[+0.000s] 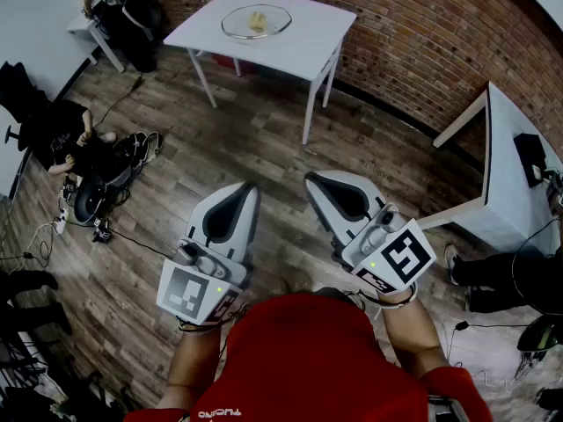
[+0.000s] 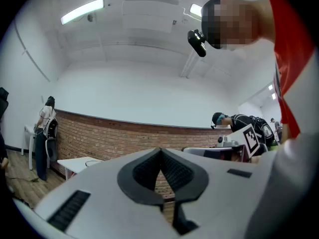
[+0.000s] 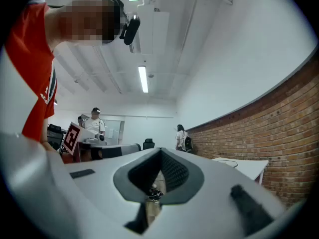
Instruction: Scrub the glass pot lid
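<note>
"Two grippers up, and does either hold anything?"

"No. The left gripper point(image 1: 245, 189) has its jaws pressed together on nothing, and the right gripper point(image 1: 318, 182) is the same: pads meeting, empty. Both hang near the body, over bare wooden floor."

"Where's the glass pot lid point(image 1: 228, 27)?"

"On the white table point(image 1: 303, 40) at the far side, by the brick wall, well apart from both grippers. A yellowish piece point(image 1: 256, 21) lies in it, perhaps a sponge; too small to tell."

"So how should the approach go?"

"I'd walk up close first, then spread both jaws before reaching. One gripper should pin the lid's rim so the glass can't skate, and the other should take the scrubber."

"Any writing?"

"Only black-and-white square markers on the cubes. White lettering on the red shirt is too small to read."
</note>
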